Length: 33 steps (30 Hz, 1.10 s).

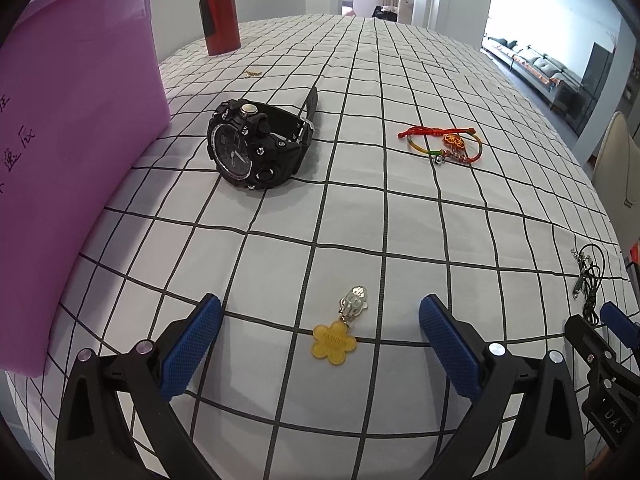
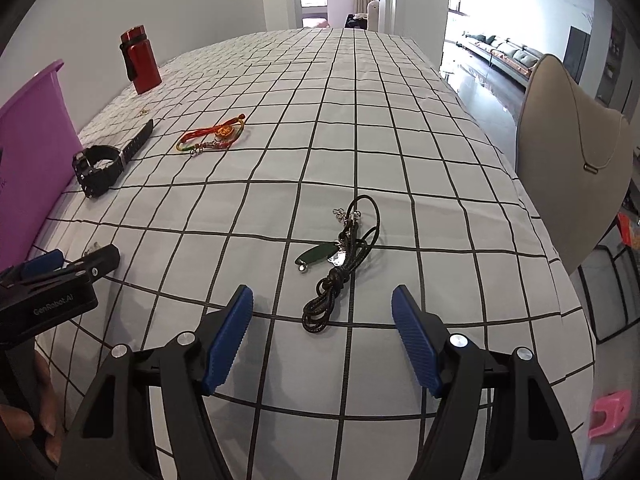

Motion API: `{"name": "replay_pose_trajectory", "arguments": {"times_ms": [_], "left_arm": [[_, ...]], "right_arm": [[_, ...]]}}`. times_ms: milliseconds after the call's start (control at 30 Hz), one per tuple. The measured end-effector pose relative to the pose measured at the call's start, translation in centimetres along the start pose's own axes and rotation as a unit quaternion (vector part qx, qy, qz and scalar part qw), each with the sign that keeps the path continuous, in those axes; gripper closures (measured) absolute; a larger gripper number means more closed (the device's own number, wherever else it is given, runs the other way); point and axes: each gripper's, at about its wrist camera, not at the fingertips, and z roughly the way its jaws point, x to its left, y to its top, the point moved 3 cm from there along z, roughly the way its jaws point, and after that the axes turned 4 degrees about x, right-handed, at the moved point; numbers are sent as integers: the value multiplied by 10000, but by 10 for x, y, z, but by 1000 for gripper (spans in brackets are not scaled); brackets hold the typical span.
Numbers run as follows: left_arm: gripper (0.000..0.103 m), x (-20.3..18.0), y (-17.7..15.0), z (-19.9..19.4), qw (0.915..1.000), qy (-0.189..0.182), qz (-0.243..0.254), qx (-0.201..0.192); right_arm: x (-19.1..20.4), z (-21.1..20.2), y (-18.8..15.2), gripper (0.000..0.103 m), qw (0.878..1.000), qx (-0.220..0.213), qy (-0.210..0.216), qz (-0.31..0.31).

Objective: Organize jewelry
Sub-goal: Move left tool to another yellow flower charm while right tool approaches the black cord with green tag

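Both claws spread wide: left gripper (image 1: 320,336) flanking yellow charm (image 1: 334,345); right gripper (image 2: 322,330) before black cord necklace (image 2: 340,264), pendant detail unclear.

walls: grey | doorway (image 2: 472,20): daylit lounge | sofa (image 2: 504,50): grey | chair (image 2: 568,152): beige, beside table

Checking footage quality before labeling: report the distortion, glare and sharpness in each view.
Left wrist view: strong fisheye bending of the checked tablecloth grid, black watch sharp, window at right blown out. Right wrist view: same bending, black cord necklace sharp, bright doorway overexposed, dark vignette corners.
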Motion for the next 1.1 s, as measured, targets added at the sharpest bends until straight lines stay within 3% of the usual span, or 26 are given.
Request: {"name": "replay_pose_trajectory", "arguments": {"times_ms": [300, 500, 667, 800, 1100], "left_arm": [[6, 0, 1, 1, 10000, 8, -9, 7], [9, 0, 0, -1, 10000, -17, -16, -2], [18, -1, -4, -5, 10000, -45, 29, -77], [22, 0, -6, -7, 9999, -72, 50, -99], [48, -5, -10, -14, 9995, -153, 174, -234]], "right_arm": [[2, 5, 5, 34, 9999, 44, -70, -95], [4, 7, 10, 47, 9999, -16, -83, -141], [11, 4, 8, 67, 9996, -73, -67, -253], [13, 4, 8, 74, 9996, -78, -32, -256], [11, 2, 5, 81, 9997, -107, -12, -219]]}}
